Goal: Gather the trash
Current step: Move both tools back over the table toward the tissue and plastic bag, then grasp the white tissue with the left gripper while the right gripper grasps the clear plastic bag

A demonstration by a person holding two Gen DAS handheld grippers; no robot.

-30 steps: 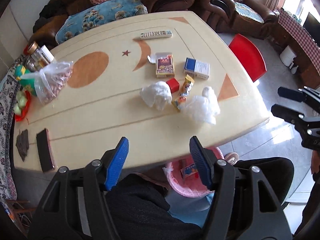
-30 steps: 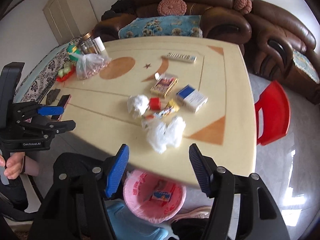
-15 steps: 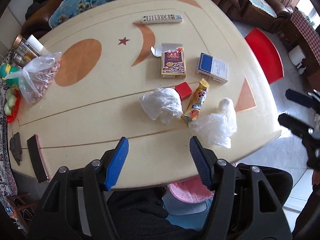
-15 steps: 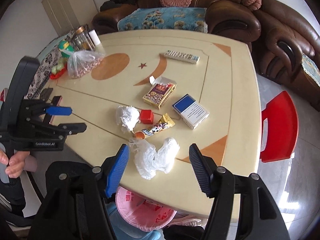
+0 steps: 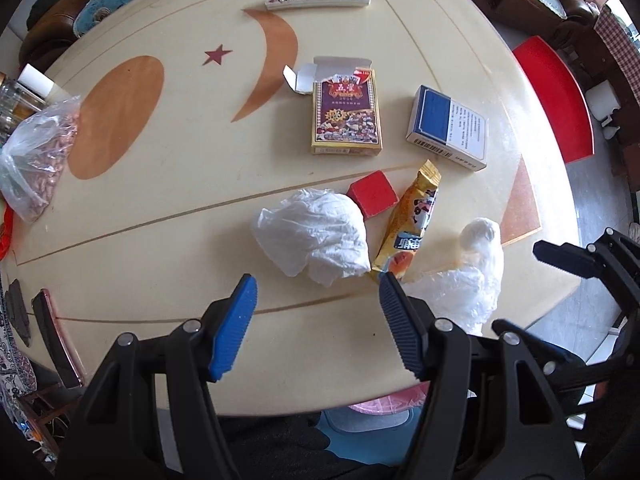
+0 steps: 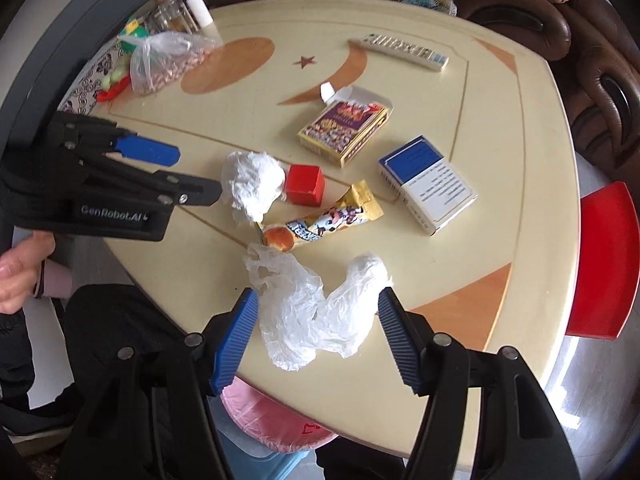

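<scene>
Right gripper [image 6: 314,330] fingers wide, empty, over the crumpled plastic bag [image 6: 316,316].
Bag near the snack wrapper [image 6: 320,222]: light, soft, slippery; pinch the bunched middle.

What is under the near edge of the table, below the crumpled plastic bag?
A pink-lined bin stands under the table edge, below the crumpled plastic bag. Only part of its rim shows; the table covers the rest, so its contents cannot be seen.

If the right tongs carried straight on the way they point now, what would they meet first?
Most likely the crumpled clear plastic bag near the cream table's front edge: it lies between the open right tongs, not yet touched as far as this view shows. Depth is hard to judge.
</scene>
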